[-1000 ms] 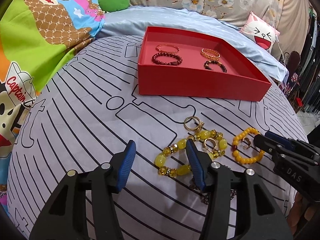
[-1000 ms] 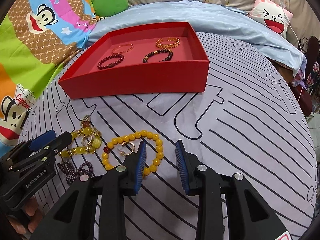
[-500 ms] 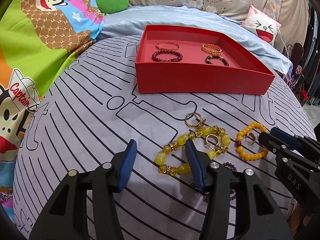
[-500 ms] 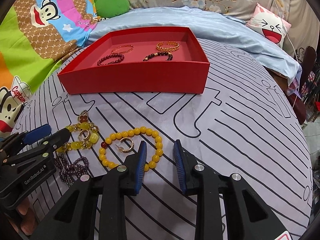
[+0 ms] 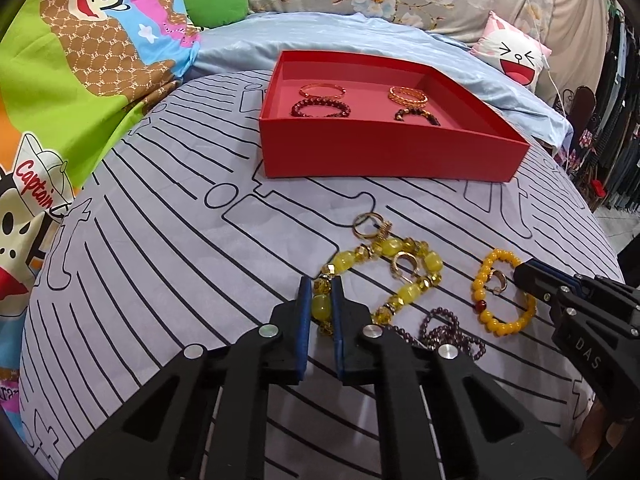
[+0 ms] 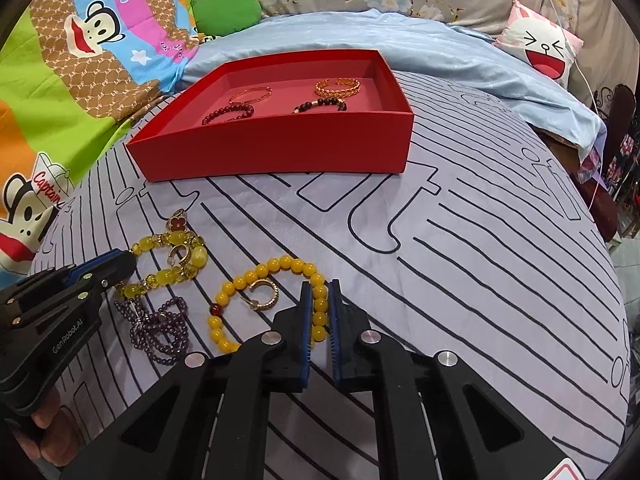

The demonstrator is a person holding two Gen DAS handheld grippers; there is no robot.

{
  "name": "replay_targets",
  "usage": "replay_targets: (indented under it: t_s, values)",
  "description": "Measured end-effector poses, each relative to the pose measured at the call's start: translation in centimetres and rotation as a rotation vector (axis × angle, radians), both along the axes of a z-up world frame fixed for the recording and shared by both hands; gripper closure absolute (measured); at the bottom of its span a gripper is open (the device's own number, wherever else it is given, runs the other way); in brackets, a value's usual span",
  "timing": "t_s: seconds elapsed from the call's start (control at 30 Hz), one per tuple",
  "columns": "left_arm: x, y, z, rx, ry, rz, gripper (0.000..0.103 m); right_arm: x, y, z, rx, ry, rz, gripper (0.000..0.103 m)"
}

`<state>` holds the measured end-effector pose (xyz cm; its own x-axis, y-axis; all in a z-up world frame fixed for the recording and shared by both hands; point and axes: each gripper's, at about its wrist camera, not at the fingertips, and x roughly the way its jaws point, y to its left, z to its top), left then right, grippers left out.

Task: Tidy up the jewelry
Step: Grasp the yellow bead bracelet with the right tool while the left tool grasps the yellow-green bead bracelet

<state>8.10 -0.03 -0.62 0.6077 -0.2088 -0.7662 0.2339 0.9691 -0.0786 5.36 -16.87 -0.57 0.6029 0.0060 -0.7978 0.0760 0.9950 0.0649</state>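
Note:
A red tray [image 5: 384, 160] [image 6: 276, 152] at the back holds several bracelets. On the cloth in front lie a chunky yellow-green bead bracelet [image 5: 404, 292] [image 6: 168, 276], an orange-yellow bead bracelet [image 5: 500, 324] [image 6: 264, 272], a purple bead strand [image 5: 448, 332] [image 6: 160, 328] and gold earrings [image 6: 264, 294]. My left gripper [image 5: 319, 292] is shut on a bead of the yellow-green bracelet. My right gripper [image 6: 319, 296] is shut on the right side of the orange-yellow bracelet. Both bracelets still rest on the cloth.
The grey cloth with black line print [image 6: 480, 264] covers a rounded surface that drops off at the right. Cartoon bedding [image 5: 80, 80] lies at the left, a blue sheet [image 6: 400, 44] and a white face pillow [image 5: 516, 56] behind the tray.
Both grippers were open and have closed: the left one moved forward onto the yellow-green bracelet, the right one onto the orange-yellow bracelet.

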Motion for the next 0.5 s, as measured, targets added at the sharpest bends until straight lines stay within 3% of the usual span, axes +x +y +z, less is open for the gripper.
replay_targets:
  t_s: [0.2, 0.5]
  values:
    - [-0.9, 0.3, 0.4, -0.041, 0.014, 0.007, 0.094, -1.1, -0.9, 0.6, 0.032, -0.001, -0.009, 0.096]
    - [-1.3, 0.8, 3.7, -0.120, -0.007, -0.008, 0.094, -2.0, -1.3, 3.4, 0.058, -0.054, 0.006, 0.096]
